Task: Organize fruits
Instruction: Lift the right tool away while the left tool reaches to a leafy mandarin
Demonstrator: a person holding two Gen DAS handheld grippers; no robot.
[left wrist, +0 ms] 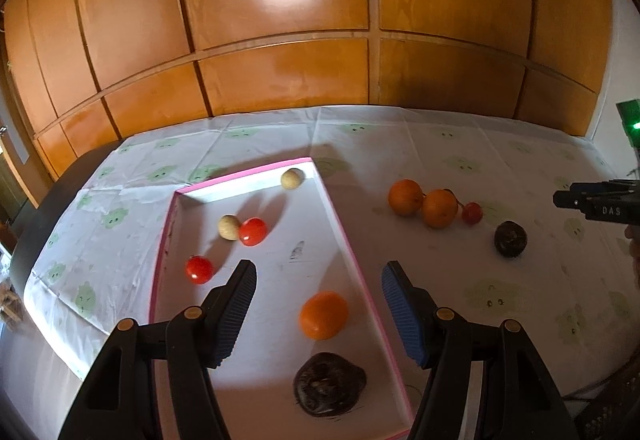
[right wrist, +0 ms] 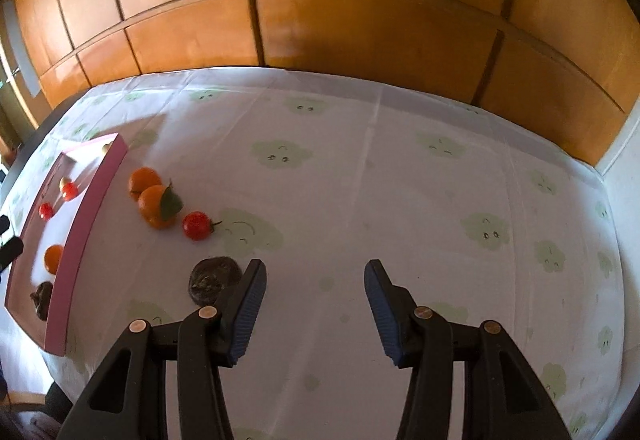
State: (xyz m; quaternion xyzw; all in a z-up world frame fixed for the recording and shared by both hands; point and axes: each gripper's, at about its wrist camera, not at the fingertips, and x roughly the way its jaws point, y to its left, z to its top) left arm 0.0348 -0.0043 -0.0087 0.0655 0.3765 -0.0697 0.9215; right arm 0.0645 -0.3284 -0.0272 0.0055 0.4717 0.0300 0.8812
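Observation:
A pink-rimmed white tray [left wrist: 352,260] [right wrist: 86,228] lies on the table. In it are an orange [left wrist: 323,314], a dark wrinkled fruit [left wrist: 329,384], two red tomatoes [left wrist: 199,269] [left wrist: 253,231] and two pale round fruits [left wrist: 229,227] [left wrist: 291,179]. My left gripper [left wrist: 318,276] is open and empty above the tray, over the orange. Right of the tray on the cloth lie two oranges [right wrist: 145,181] [right wrist: 157,207], a red tomato [right wrist: 197,225] and a dark wrinkled fruit [right wrist: 214,279]. My right gripper [right wrist: 316,280] is open and empty, just right of that dark fruit.
The table carries a white cloth with green cloud faces [right wrist: 400,180]. A wooden panelled wall [left wrist: 280,40] stands behind it. The right gripper's tips [left wrist: 592,200] show at the right edge of the left wrist view.

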